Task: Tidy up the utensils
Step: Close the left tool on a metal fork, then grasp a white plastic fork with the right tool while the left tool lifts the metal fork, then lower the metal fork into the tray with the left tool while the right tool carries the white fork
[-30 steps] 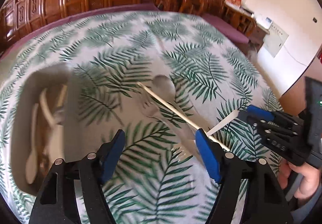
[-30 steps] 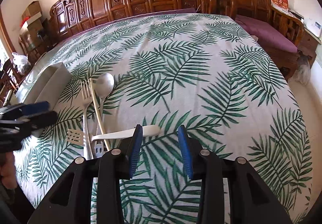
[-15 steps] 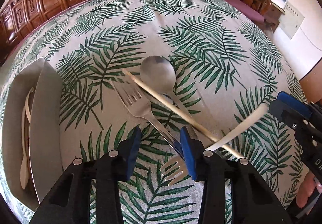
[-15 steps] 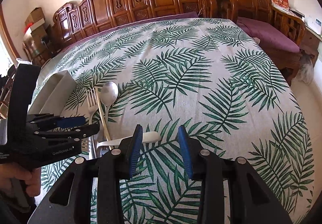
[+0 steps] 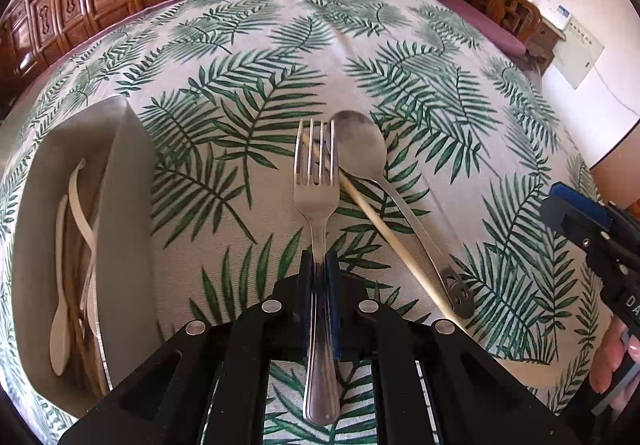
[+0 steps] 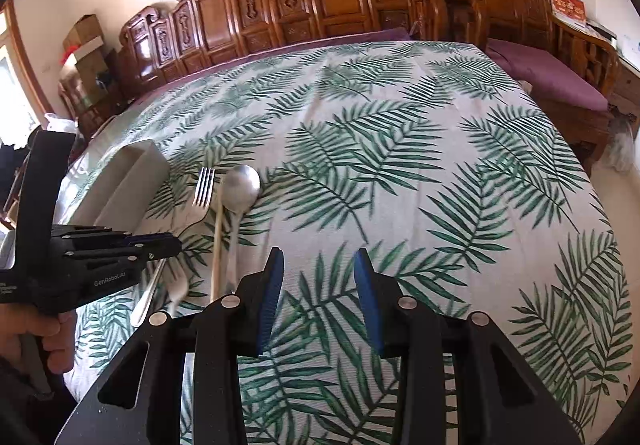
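My left gripper (image 5: 319, 265) is shut on the handle of a metal fork (image 5: 316, 181), its jaws closing tight, pads pressing both sides. The fork's tines cross the tip of a pale chopstick (image 5: 372, 217). A metal spoon (image 5: 360, 149) lies just right of them. In the right wrist view the left gripper (image 6: 160, 243) grips the fork (image 6: 204, 187) beside the spoon (image 6: 240, 185) and chopstick (image 6: 218, 245). My right gripper (image 6: 318, 269) hovers open over bare cloth, nothing between its fingers. A blurred white fork (image 6: 178, 285) lies near it.
A grey tray (image 5: 132, 205) at the left holds several pale spoons and sticks. It also shows at the left as the tray (image 6: 132, 181). Carved wooden chairs ring the table's far side. A person's hand (image 6: 52, 341) holds the left gripper.
The left gripper came down over the metal fork and closed from wide open onto its handle. The right gripper kept its place and opening.
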Demonstrator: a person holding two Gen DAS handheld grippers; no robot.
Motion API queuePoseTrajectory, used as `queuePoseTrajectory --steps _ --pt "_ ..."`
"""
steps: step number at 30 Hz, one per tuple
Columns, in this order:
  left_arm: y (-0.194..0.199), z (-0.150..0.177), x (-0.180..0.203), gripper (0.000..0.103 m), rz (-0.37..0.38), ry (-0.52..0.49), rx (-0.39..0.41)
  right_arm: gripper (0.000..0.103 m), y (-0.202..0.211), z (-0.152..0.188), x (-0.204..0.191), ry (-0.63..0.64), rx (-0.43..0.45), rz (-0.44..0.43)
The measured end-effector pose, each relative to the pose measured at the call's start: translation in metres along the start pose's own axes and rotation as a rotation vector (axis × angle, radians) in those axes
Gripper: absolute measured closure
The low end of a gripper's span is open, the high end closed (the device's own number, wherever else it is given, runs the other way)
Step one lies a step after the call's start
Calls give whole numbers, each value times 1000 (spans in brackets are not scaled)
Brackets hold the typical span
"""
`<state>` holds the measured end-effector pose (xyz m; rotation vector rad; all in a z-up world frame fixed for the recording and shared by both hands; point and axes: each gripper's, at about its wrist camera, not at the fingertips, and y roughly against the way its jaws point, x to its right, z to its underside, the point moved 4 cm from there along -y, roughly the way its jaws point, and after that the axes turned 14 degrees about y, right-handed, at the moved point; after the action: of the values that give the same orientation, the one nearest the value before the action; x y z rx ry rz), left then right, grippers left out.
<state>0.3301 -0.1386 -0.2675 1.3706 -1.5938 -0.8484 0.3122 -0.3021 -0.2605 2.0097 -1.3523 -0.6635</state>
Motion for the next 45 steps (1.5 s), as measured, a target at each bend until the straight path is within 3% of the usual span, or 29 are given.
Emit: queuePoseTrajectory --steps 6,12,17,21,34,41,45 --pt "22 -4 -8 97 17 7 58 64 -3 -5 -26 54 12 -93" --pt "46 -2 -19 97 35 13 107 64 -13 -1 -75 166 -34 -205" --pt "61 8 -31 97 56 23 121 64 -22 7 -105 250 -80 -243" --pt "72 14 -36 97 62 18 140 64 -31 13 -118 308 -125 -222" --pt "111 16 -48 97 66 16 200 95 -42 18 -118 394 -178 -106" --pt "125 7 -65 97 41 37 227 96 -39 20 -121 377 -171 -147" --pt "133 2 -77 97 38 62 248 96 -29 13 -126 365 -124 -159"
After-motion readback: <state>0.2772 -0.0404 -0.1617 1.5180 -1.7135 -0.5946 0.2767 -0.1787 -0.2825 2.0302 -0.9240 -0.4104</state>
